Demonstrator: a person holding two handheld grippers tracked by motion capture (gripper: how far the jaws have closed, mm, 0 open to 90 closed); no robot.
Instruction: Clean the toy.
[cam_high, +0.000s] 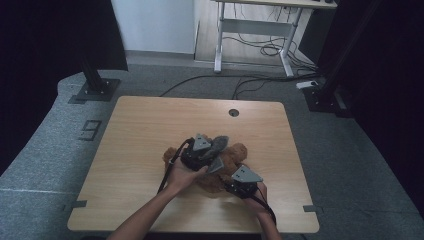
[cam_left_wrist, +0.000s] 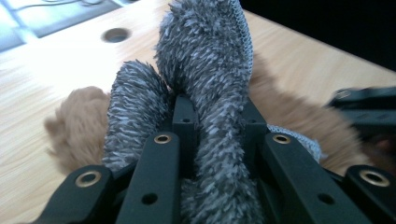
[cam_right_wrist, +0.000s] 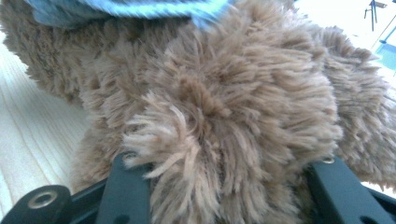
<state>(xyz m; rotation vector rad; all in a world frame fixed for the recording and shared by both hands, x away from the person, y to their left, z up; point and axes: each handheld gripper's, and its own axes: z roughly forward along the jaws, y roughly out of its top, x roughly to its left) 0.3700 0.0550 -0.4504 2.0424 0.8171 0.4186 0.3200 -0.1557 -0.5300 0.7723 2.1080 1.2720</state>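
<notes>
On the left, the left gripper (cam_high: 210, 159) sits over the middle of the desk (cam_high: 140, 130), its jaws pinched tight on a strip of grey fuzzy cloth (cam_left_wrist: 205, 79) that looks like a knitted scarf or small garment; in the left gripper view the cloth stands up between the black jaws and folds over beside them, with the brown plush toy (cam_left_wrist: 79, 126) lying on the wood just behind it. Moving right, the toy (cam_high: 227, 167) rests near the front centre of the desk, under and between both hands, with the grey cloth draped across its upper part. The right gripper (cam_high: 239, 184) is at the toy's near right side, and the right gripper view shows its jaws clamped on a thick tuft of brown fur (cam_right_wrist: 219, 140), part way closed around the soft body. The step in hand seems to be working the grey cloth onto or off the toy while the right gripper holds it steady; I cannot tell which of the two. The next move would call for a steady hold on the toy and a slow pull on the cloth along the body, since the pile could snag. The desk is pale wood with a round cable hole (cam_high: 233, 112) near its far edge. It stands on grey carpet (cam_high: 50, 135), with black stand bases (cam_high: 95, 90) at both far corners, loose cables (cam_high: 260, 47) and a white-framed table (cam_high: 250, 30) beyond.
</notes>
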